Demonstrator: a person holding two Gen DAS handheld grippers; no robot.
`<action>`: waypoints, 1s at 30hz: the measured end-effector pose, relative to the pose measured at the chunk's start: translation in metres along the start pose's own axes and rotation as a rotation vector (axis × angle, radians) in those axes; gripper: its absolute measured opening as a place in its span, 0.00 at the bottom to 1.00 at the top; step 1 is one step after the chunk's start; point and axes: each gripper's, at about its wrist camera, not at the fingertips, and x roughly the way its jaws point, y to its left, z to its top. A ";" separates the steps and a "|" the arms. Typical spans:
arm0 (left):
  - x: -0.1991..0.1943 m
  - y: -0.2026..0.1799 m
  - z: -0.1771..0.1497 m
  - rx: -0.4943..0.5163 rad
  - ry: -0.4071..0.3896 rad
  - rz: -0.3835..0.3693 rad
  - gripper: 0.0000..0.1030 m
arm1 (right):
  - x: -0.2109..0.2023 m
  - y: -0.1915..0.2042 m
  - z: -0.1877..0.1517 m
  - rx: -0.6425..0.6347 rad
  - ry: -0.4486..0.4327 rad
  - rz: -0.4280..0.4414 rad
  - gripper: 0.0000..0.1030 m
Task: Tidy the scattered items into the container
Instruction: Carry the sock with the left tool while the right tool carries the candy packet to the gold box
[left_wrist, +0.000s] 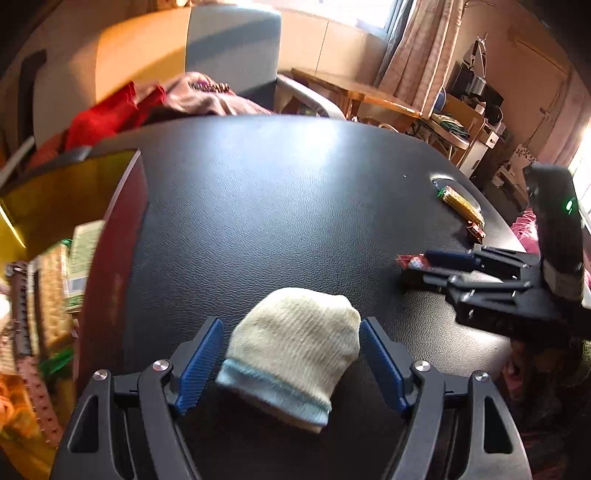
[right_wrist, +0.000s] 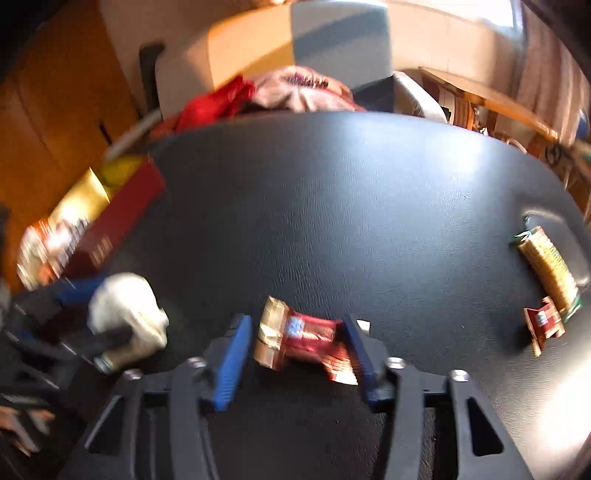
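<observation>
A rolled cream sock with a pale blue cuff (left_wrist: 295, 347) lies on the black table between the blue pads of my open left gripper (left_wrist: 291, 343); the pads stand beside it without touching. It also shows blurred in the right wrist view (right_wrist: 127, 314). My open right gripper (right_wrist: 299, 339) straddles a red and gold snack packet (right_wrist: 299, 334). The red box container (left_wrist: 110, 229) with several snack packs inside stands at the left; it also shows in the right wrist view (right_wrist: 110, 232).
A yellow biscuit pack (right_wrist: 546, 269) and a small red packet (right_wrist: 543, 323) lie at the table's right edge. The right gripper shows in the left wrist view (left_wrist: 443, 262). Clothes (left_wrist: 147, 107) and a chair are behind the table.
</observation>
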 end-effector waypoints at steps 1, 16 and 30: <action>-0.003 -0.001 0.001 0.011 -0.016 0.010 0.75 | -0.002 0.003 -0.003 -0.014 0.007 -0.005 0.43; -0.017 -0.003 -0.009 0.052 -0.031 -0.052 0.81 | -0.039 0.006 -0.044 0.008 -0.001 0.059 0.62; 0.032 0.002 0.014 0.021 0.089 -0.072 0.81 | -0.019 0.014 -0.050 0.078 -0.041 -0.061 0.48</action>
